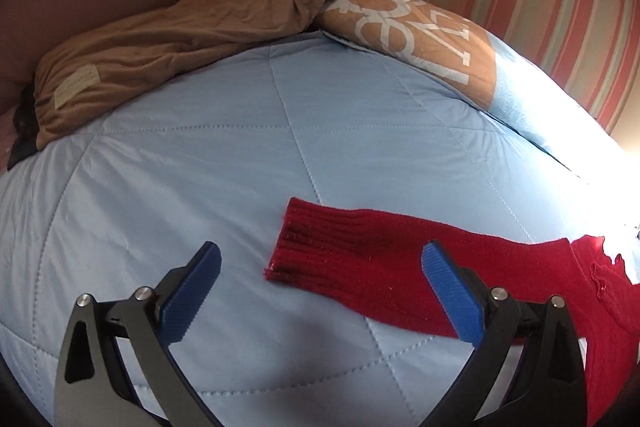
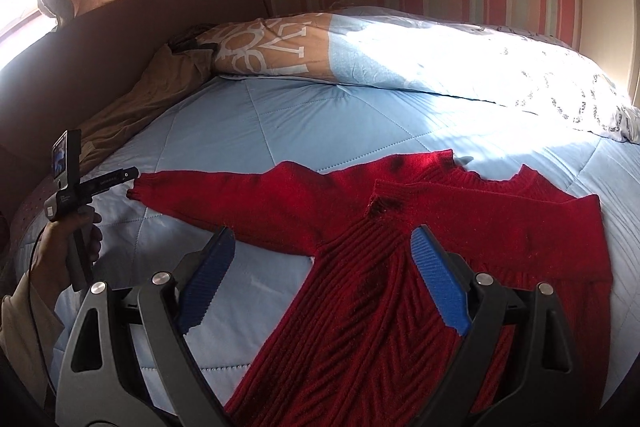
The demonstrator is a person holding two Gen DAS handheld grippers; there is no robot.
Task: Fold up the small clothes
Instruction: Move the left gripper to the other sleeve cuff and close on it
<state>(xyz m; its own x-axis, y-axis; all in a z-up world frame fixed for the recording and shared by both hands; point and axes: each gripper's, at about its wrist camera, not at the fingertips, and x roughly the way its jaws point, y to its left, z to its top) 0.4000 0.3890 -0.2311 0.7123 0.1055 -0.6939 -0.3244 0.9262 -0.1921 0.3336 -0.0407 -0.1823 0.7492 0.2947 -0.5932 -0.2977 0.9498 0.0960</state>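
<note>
While the red sweater lies spread across the middle of the pale blue quilt, one sleeve is already laid over the chest and the other sleeve runs out straight toward nine o'clock. That outstretched sleeve looks to me like the step in hand.

The left gripper hangs just above the sleeve's ribbed cuff, claw released and wide, nothing between the blue pads. The cuff sits at about twelve o'clock from the gap, slightly nearer the left pad; the right pad floats over the sleeve's mid-length. The right gripper is likewise spread and empty, poised over the ribbed body of the sweater, near the armpit at roughly its eleven o'clock.

To do it well, I would drop the left claw squarely on the cuff, taking both knit layers of the rib rather than only the top one, since a thick knit like this probably slips if pinched shallow. Then carry the cuff toward three o'clock, low and flat, so the sleeve creases at the shoulder seam and lands across the chest, matching the folded one. The right claw could pin the body near the armpit so the whole sweater does not drag along the slick quilt. The brown pillow at eleven o'clock is well apart and no hindrance.
</note>
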